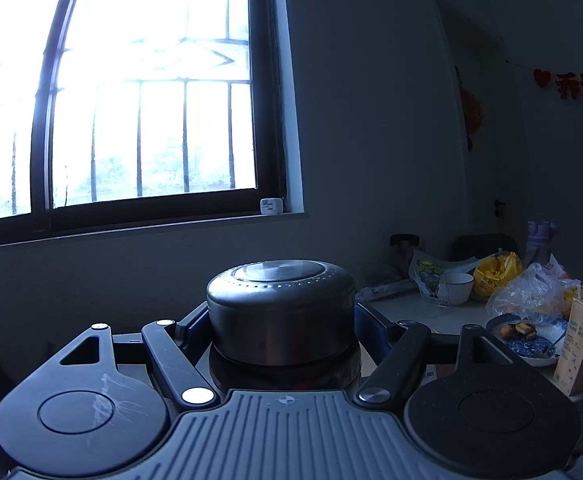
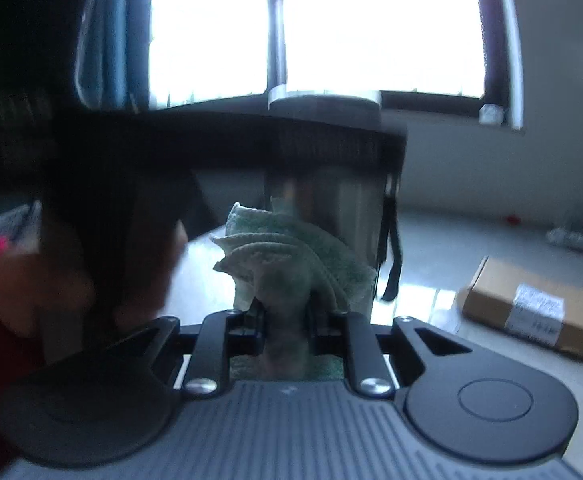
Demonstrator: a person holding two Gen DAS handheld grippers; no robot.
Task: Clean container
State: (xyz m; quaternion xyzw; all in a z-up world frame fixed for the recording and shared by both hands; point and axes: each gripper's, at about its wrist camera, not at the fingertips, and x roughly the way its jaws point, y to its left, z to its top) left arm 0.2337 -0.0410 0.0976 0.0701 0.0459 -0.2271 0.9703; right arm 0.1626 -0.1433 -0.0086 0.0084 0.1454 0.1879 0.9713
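Observation:
In the left wrist view my left gripper [image 1: 281, 320] is shut on a metal container [image 1: 280, 308], a steel flask held upside down, its round base toward the camera. In the right wrist view the same container [image 2: 331, 200] stands upright in front of the window, with the left gripper's dark body [image 2: 171, 148] clamped across it. My right gripper [image 2: 285, 320] is shut on a bunched green cloth [image 2: 291, 264], which lies against the container's lower side. A black strap [image 2: 391, 248] hangs from the container.
A table [image 1: 431, 312] at right carries a white bowl [image 1: 457, 288], a blue patterned plate of food [image 1: 527, 336], plastic bags, a carton [image 1: 581, 344] and bottles. A cardboard box [image 2: 531, 308] lies on the floor. The window [image 1: 131, 92] is behind.

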